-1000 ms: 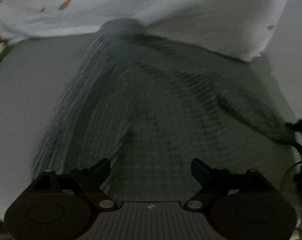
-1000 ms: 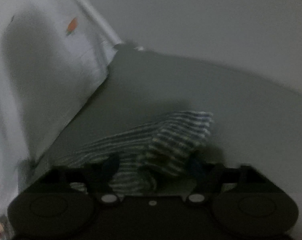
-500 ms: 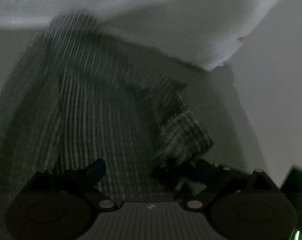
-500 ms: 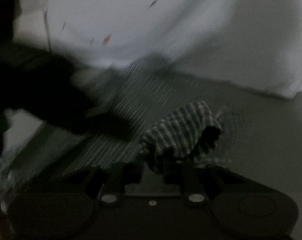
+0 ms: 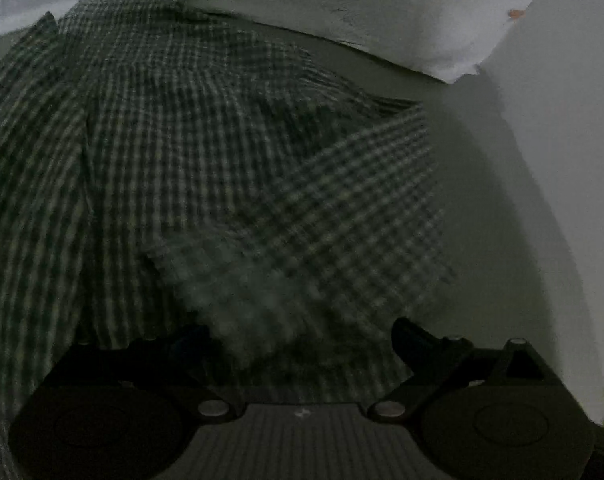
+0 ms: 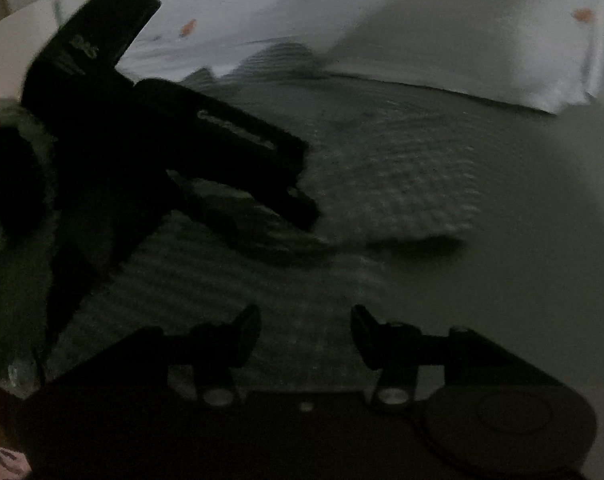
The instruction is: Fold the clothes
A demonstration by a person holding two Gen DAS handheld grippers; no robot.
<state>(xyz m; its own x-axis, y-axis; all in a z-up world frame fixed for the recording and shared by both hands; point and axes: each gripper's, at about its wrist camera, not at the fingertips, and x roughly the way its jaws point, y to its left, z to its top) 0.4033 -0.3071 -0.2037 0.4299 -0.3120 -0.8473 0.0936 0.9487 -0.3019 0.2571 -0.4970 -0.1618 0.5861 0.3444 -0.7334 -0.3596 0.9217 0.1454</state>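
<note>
1. Against the earlier frames, a sleeve [image 5: 341,208] of the checked shirt [image 5: 150,152] is now seen laid diagonally across the shirt body; a second ago it was bunched between the right gripper's fingers, and it is no longer held there.
2. The checked shirt is spread on a grey surface [image 6: 521,240], its collar end lying against a white bedding pile [image 5: 381,20] at the far side. Its long axis is judged to run from the grippers away toward that pile.
3. The folded sleeve is seen crossing from the shirt's right edge down toward the left gripper [image 5: 298,344], whose jaws are spread wide with cloth lying between them but not pressed.
4. The right gripper [image 6: 305,332] has just been opening: its jaws are parted about halfway over the shirt's near edge, and nothing is pinched between them.
5. In the right wrist view the left gripper [image 6: 302,208] is seen poised over the shirt's middle, so the left hand is judged nearer the fold; the shirt lies ahead of and below both grippers.
</note>
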